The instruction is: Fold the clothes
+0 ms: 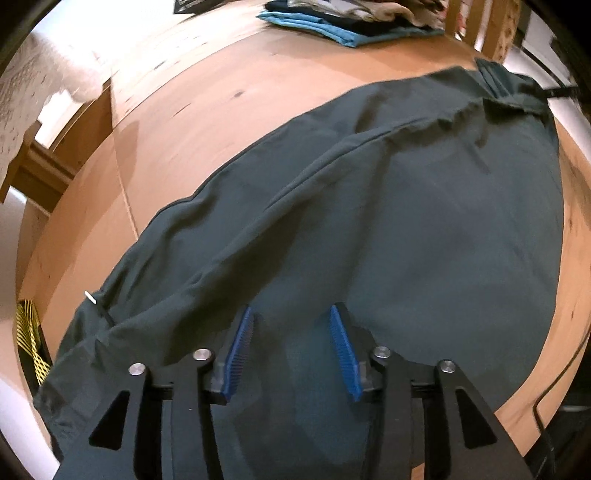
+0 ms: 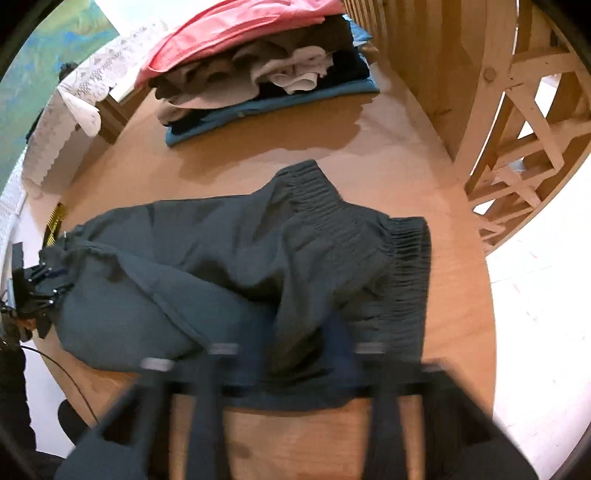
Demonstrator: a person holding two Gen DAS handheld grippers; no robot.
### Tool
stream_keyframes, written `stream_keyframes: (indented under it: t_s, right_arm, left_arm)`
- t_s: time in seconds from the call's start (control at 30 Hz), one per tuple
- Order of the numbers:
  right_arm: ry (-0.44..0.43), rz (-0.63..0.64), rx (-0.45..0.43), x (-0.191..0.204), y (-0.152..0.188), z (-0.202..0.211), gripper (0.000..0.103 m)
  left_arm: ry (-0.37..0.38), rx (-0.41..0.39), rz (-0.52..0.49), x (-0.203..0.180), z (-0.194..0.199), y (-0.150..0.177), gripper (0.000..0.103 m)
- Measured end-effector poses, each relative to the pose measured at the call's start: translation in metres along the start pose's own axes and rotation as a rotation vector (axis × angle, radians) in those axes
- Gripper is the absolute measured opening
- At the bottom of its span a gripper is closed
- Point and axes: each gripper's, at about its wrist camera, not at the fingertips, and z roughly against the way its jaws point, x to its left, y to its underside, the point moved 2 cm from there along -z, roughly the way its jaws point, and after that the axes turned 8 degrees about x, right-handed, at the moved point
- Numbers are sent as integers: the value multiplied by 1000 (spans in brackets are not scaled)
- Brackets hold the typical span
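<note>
Dark grey trousers [image 1: 406, 221] lie spread across the round wooden table [image 1: 221, 110]. My left gripper [image 1: 291, 308] hovers just over one leg, pointing down, its blue pads [image 1: 240, 350] apart with only flat cloth below them. A drawstring with a white tip [image 1: 90, 297] lies by the left hem. In the right wrist view the trousers [image 2: 184, 258] show their elastic waistband [image 2: 369, 236] at the right. My right gripper [image 2: 295, 354] is blurred and shut on a raised fold of the trousers near the waistband. The left gripper [image 2: 33, 291] appears at the far left.
A stack of folded clothes [image 2: 266, 74] with a pink item on top sits at the table's far side, also seen as the stack [image 1: 332, 26]. A wooden lattice frame [image 2: 517, 129] stands right of the table [image 2: 424, 177]. White lace cloth [image 2: 74, 110] hangs at the left.
</note>
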Motion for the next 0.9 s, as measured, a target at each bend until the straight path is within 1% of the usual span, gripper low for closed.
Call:
stream_keyframes:
  t_s: [0.07,0.13,0.17,0.23,0.27,0.3,0.37,0.4,0.47,0.5,0.53,0.57,0.6,0.63,0.67,0.73,0.77,0.83,0.9]
  right_arm:
    - [-68,-16,-58,3,8,17,7]
    - [-158,-80,-144,4,20,42,6]
    - [-203,-115,-192,5,27,56,6]
    - [-289,-196,-317,9,48,93,6]
    - [-302,-208,-366,13,57,109,6]
    - [-295,-207,-401,19,62,121,6]
    - [-235,-202,-449,33,66,143,6]
    - [-189,-218,-436,34,59,143,6]
    - [-85,-242,-384,28,37,128,6]
    - [-32,-254,-358,25,26,120,11]
    - [28,-264,-322,20,14,110,20]
    - [109,-275,-249,9,-3,89,46]
    - [173,-301,-167,-6,-14,68,50]
    - [221,-327,-98,-21,-23,52,50]
    - [210,-347,-75,-31,-22,47,49]
    - [146,-325,-77,-38,-15,48,49]
    - [138,-289,-78,-37,-6,51,50]
    - [162,-250,-54,-35,11,50,50]
    - [156,-236,-23,-35,32,44,50]
  left_arm:
    - [-1,-4,-2,1,-3,-1,47]
    - [-4,-12,-10,1,-6,-2,47]
    - [-3,-17,-11,2,-7,-2,47]
    - [2,-27,-12,3,-9,0,47]
    - [6,-32,-15,5,-7,0,47]
    - [11,-36,-19,9,-4,-4,47]
    - [24,-46,-18,16,1,-1,47]
    - [30,-49,-14,22,4,3,48]
    - [34,-55,-8,27,1,1,50]
    - [35,-57,-6,29,0,0,51]
    - [37,-57,-2,31,-1,-1,52]
    - [35,-56,2,32,-2,-2,52]
    - [31,-53,6,33,-3,-4,52]
    - [20,-47,7,35,-3,-5,52]
    - [6,-48,-1,35,-1,-6,51]
    - [-17,-64,-28,36,8,-8,51]
    - [-22,-79,-40,37,15,-10,51]
    - [-33,-116,-60,41,29,-20,52]
    - [-48,-129,-89,43,35,-36,57]
